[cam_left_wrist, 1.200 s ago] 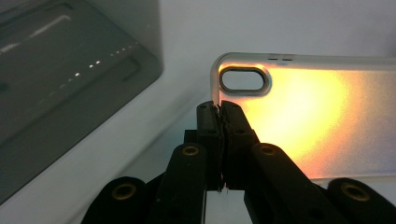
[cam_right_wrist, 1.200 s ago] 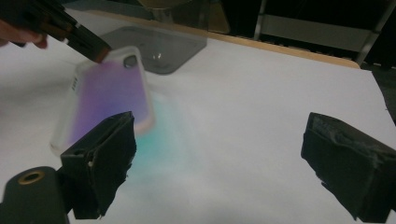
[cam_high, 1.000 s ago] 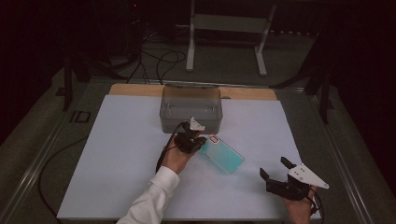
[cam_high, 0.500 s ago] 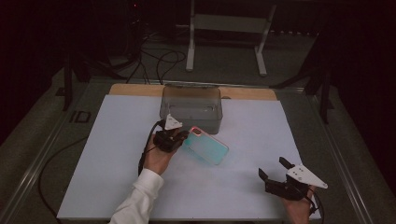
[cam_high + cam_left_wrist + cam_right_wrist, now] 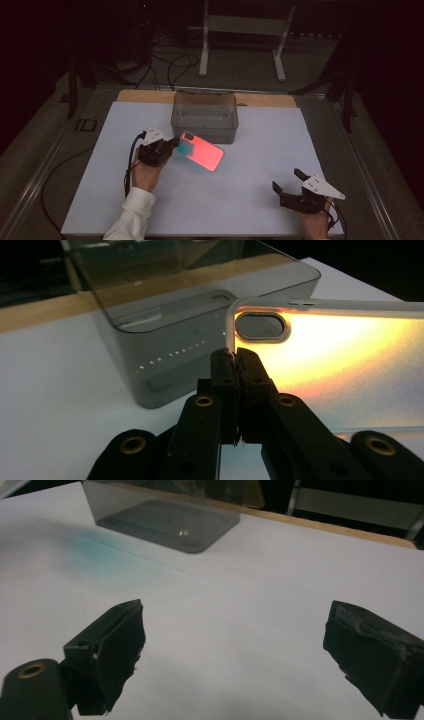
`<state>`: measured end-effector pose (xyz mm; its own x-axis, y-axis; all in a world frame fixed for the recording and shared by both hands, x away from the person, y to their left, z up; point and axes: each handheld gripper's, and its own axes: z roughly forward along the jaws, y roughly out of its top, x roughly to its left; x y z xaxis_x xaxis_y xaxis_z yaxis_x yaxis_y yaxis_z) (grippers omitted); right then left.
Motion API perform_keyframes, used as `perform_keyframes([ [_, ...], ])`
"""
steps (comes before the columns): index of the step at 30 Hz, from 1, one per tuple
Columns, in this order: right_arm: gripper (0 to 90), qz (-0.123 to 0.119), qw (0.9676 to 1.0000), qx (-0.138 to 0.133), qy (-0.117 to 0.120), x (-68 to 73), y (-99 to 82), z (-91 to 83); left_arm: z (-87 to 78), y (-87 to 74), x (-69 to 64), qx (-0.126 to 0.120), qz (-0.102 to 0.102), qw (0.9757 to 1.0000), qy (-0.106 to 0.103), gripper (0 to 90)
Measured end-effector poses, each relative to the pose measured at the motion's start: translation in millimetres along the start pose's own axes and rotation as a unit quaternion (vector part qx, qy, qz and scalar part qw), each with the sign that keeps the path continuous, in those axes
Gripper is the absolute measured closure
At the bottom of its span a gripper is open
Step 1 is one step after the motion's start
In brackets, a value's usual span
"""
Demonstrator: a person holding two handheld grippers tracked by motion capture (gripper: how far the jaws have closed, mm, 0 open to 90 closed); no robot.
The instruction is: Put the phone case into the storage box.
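Translucent phone case (image 5: pixel 202 151), glowing pink-orange w/ a teal patch at the gripped end and an oval camera cutout, hangs tilted just above the white counter (image 5: pixel 260 145), right in front of the smoky clear box (image 5: pixel 205 117). Left gripper (image 5: pixel 173 143) has its jaws clenched on the case's edge by the cutout; right gripper (image 5: pixel 290 182) sits well apart near the counter's front-right corner, jaws spread, nothing between. Case's far end is cut off in the left gripper view, and whether its lower corner touches the counter is hard to tell.

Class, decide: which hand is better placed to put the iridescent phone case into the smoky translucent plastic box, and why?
Left. The left gripper is already shut on the edge of the iridescent phone case, right beside the smoky translucent plastic box. The right gripper sits open and empty near the white table's front edge.
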<state>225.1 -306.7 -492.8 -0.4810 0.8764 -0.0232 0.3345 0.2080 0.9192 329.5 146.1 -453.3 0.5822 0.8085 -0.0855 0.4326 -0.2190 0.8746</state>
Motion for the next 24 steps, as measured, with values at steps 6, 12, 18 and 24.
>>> perform_keyframes([
  [6,9.2,0.000,1.0000,0.003,0.009,1.9,0.0,2.8,-16.0,-6.3,4.8,-0.017,0.012,0.9996,0.018,88.6],
  [12,9.2,-0.002,0.9999,0.005,0.013,4.3,-0.1,4.8,-24.8,-7.1,7.6,-0.028,0.016,0.9993,0.022,88.7],
  [18,9.1,-0.002,0.9998,0.010,0.019,6.7,0.0,7.5,-31.5,-8.0,9.9,-0.035,0.029,0.9985,0.029,88.6],
  [24,9.2,-0.004,0.9996,0.009,0.025,7.2,0.6,8.7,-36.6,-10.9,11.5,-0.047,0.033,0.9979,0.029,88.6],
])
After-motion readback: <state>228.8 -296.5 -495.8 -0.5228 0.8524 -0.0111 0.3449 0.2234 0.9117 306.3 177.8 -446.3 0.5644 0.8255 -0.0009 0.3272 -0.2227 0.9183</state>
